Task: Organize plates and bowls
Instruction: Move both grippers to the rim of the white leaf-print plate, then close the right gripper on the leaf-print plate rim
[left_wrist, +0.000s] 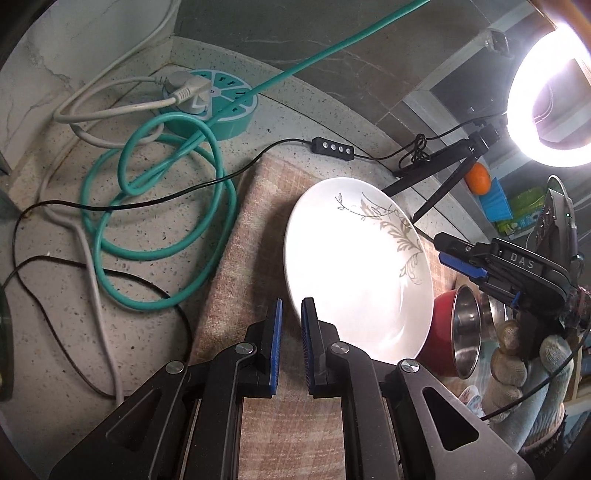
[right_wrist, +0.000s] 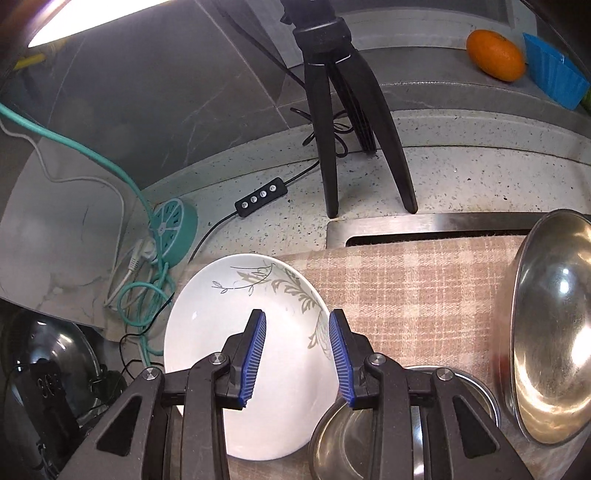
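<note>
Left gripper, black with blue ribbed pads: jaws nearly closed, nothing clamped, poised over pink-beige checked woven cloth just left of plate rim. Right gripper: jaws partly parted, empty, held above round white glossy ceramic plate with grey leaf print. Plate laid flat on cloth, nothing seen in it. Red-walled steel-lined bowl seen just right of plate, empty. Large shiny steel bowl tilted at far right of right gripper, empty. Smaller steel bowl noted under right jaw; contents not discernible.
</note>
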